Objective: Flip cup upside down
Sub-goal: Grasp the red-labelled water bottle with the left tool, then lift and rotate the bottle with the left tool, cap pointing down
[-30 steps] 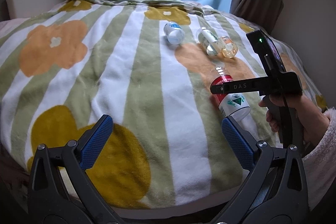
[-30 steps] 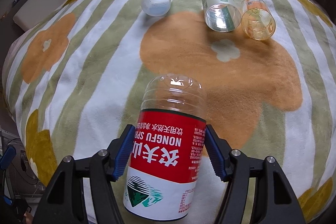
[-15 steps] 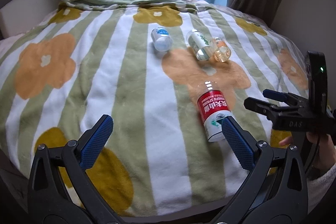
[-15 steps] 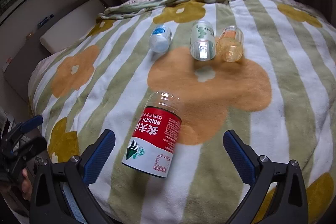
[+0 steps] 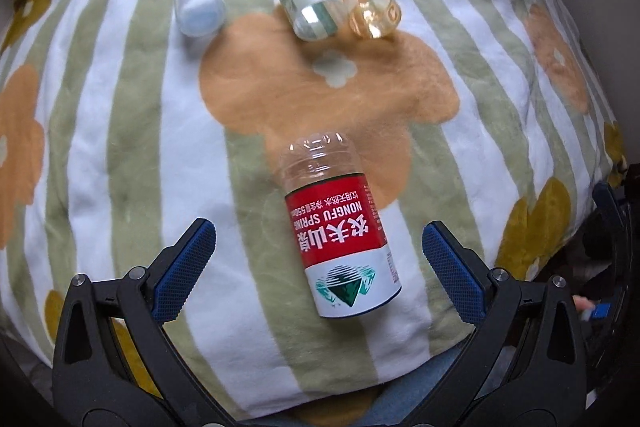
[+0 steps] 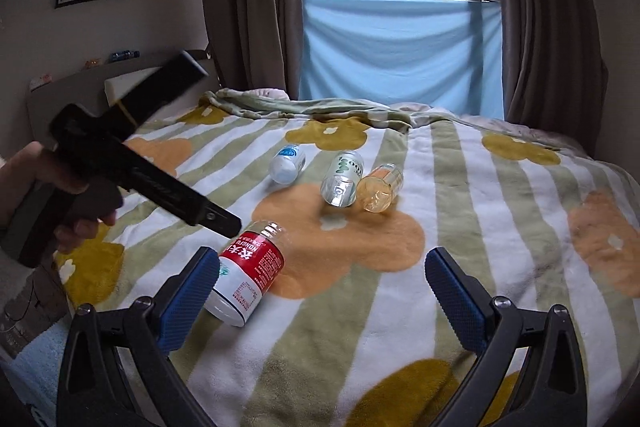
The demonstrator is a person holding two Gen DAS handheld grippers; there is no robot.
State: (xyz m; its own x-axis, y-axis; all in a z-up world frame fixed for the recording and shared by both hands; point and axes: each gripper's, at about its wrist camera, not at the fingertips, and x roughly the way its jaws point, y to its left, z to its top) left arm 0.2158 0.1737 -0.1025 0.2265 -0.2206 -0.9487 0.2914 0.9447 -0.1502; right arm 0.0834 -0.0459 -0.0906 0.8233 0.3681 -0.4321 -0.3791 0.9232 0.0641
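Jaws of the left gripper (image 5: 318, 247), spread, have moved over the red-labelled cup (image 5: 340, 243), released by the right gripper (image 6: 322, 271).

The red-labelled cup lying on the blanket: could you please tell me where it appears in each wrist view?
Left wrist view: the red-labelled cup lies at lower centre, between the open left tool's fingers.
Right wrist view: it lies at lower left, beside the open right tool's left finger.
Shared landmark: the orange flower on the blanket, just beyond the cup.
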